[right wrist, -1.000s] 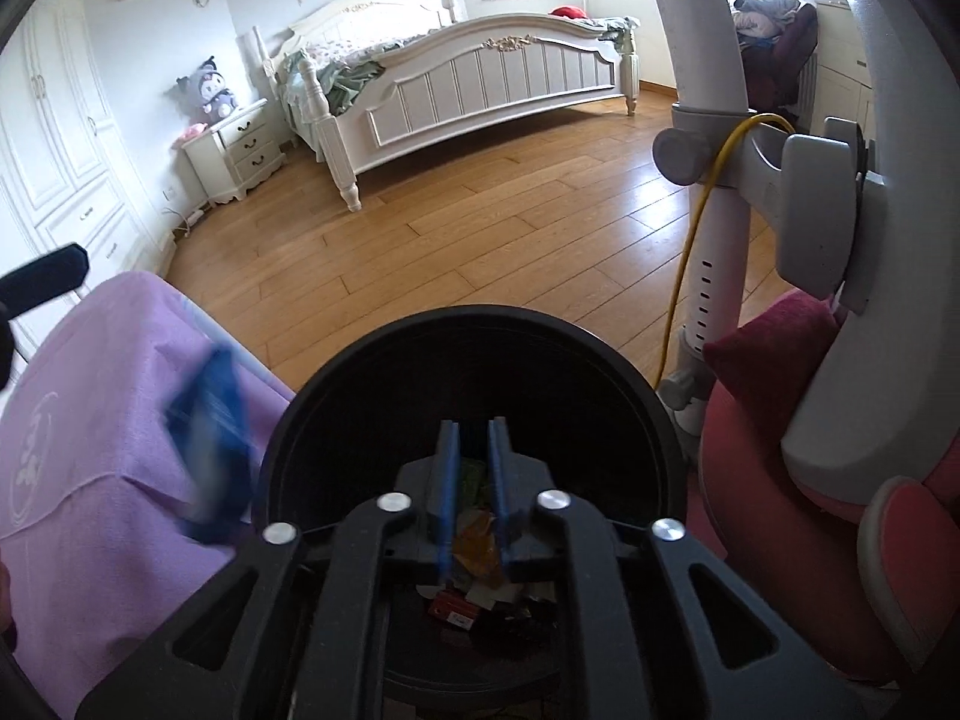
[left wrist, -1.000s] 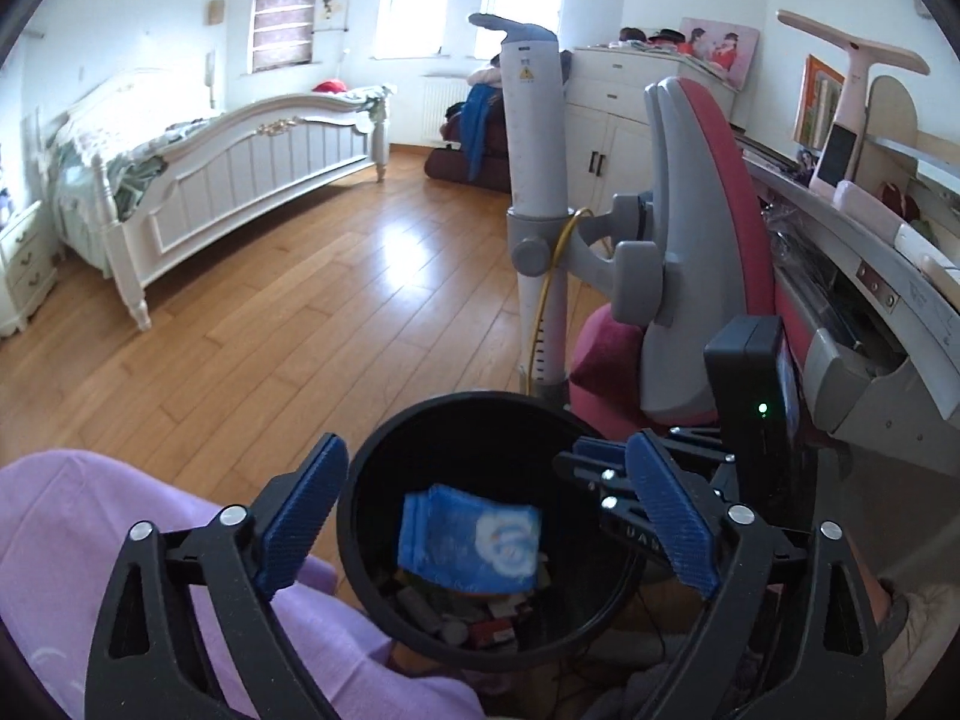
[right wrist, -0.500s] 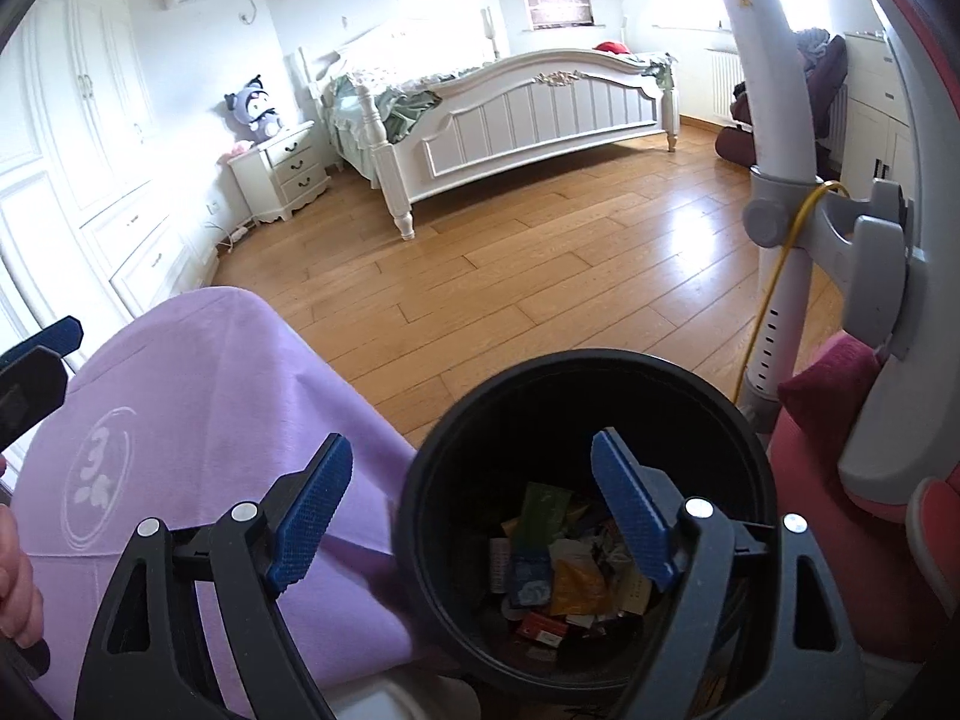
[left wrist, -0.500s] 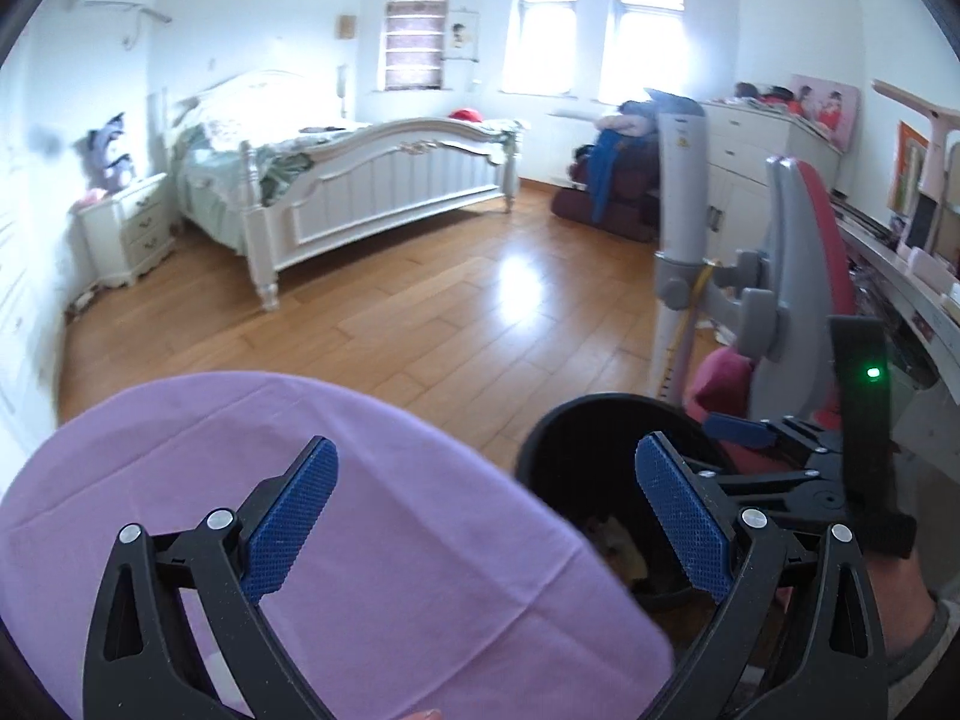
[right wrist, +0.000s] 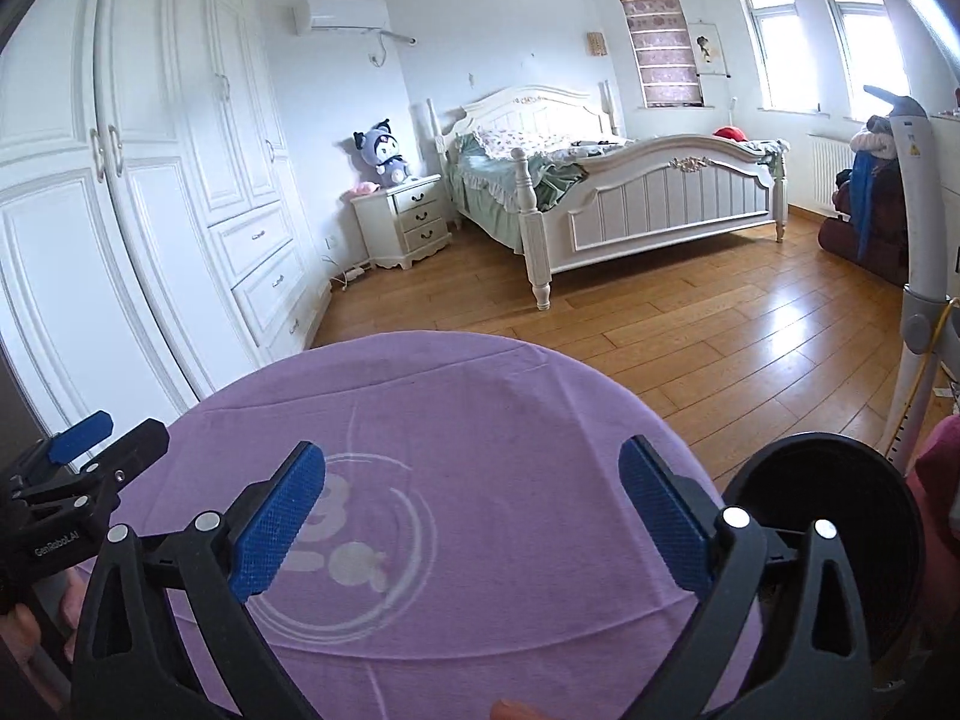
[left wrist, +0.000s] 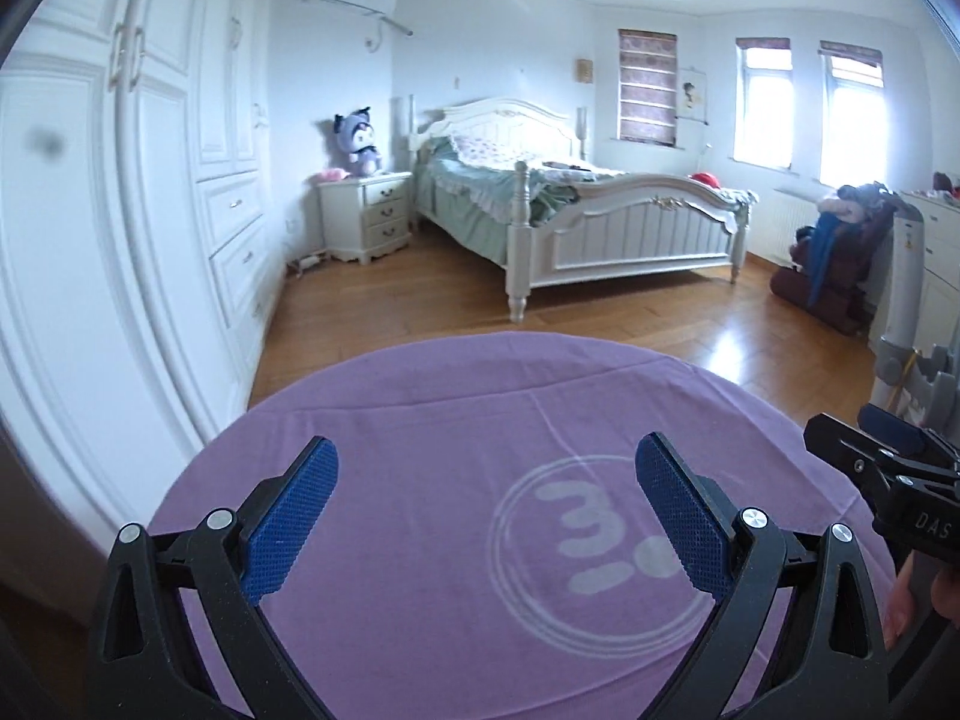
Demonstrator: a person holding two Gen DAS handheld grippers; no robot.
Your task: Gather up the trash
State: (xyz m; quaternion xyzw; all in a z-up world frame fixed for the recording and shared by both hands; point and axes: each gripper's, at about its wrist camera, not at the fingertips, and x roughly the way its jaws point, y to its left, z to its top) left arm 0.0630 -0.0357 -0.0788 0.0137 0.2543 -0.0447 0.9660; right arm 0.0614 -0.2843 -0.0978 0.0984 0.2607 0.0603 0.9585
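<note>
Both grippers hover over a round table under a purple cloth [left wrist: 456,420] with a white printed logo [left wrist: 600,534]. My left gripper [left wrist: 486,450] is open, with only cloth showing between its blue pads. My right gripper [right wrist: 471,453] is opening its jaws wide and nothing lies between them. The black trash bin [right wrist: 840,468] stands on the floor by the table's right edge, partly hidden behind the right finger; its contents are out of sight. The right gripper [left wrist: 888,468] shows at the right edge of the left wrist view, and the left gripper [right wrist: 78,456] at the left edge of the right wrist view. No loose trash shows on the cloth.
White wardrobe doors [left wrist: 150,240] run along the left. A white bed [left wrist: 600,222] and a nightstand [left wrist: 366,216] with a plush toy stand at the back. A grey stand with a yellow cable [right wrist: 924,300] rises right of the bin. Wooden floor [right wrist: 690,336] lies between.
Both grippers swung left, away from the bin and over the purple cloth. The right jaws went from nearly shut to wide apart. The bin's trash has dropped out of sight.
</note>
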